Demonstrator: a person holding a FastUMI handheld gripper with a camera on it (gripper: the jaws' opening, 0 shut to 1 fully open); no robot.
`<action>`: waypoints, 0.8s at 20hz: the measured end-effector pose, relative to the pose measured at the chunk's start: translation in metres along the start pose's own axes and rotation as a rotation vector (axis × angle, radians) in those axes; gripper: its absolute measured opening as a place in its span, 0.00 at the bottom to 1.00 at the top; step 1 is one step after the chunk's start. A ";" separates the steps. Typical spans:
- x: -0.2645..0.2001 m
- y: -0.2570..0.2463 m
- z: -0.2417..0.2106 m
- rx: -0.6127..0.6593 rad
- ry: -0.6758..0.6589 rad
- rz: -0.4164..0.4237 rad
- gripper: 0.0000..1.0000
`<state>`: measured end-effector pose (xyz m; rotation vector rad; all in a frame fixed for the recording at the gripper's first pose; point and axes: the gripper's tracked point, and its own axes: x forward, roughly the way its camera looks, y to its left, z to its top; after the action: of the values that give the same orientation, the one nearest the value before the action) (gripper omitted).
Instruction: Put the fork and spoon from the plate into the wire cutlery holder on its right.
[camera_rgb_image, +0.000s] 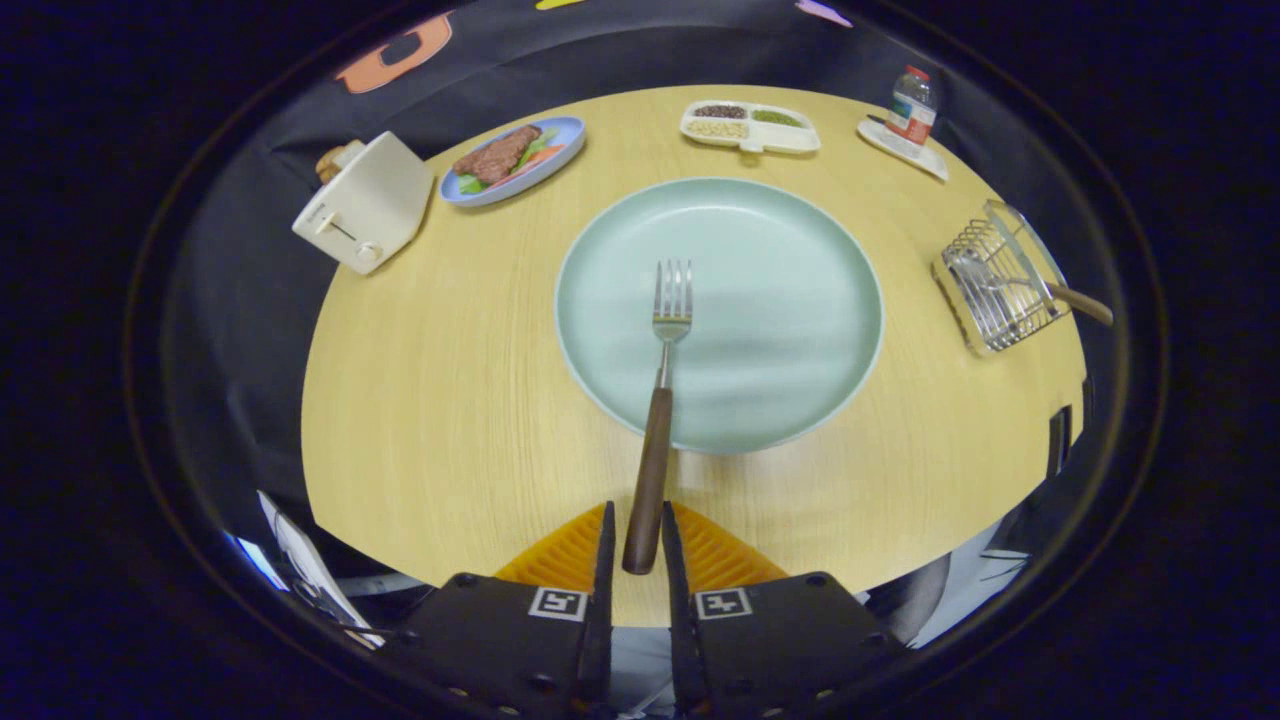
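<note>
A: Is the fork (661, 400) held?

B: Its brown end is squeezed between the gripper (637, 545) fingers. Its prongs are ahead, over the plate (780, 300).

A: What could go wrong?

B: Only the tip is pinched, so the fork could be tipped or dropped. The holder (995, 280), far ahead-right, could be knocked; a spoon (1030, 285) is seen inside.

Round light-wood table (450, 400), black cloth wall (250, 200) behind, even light.
</note>
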<state>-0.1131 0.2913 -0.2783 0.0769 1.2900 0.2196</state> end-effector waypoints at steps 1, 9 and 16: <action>0.003 -0.001 0.000 -0.005 0.002 -0.001 0.27; 0.000 -0.011 0.003 -0.043 0.002 -0.003 0.05; -0.025 -0.020 0.004 -0.068 -0.026 0.036 0.04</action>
<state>-0.1136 0.2664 -0.2569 0.0450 1.2551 0.2923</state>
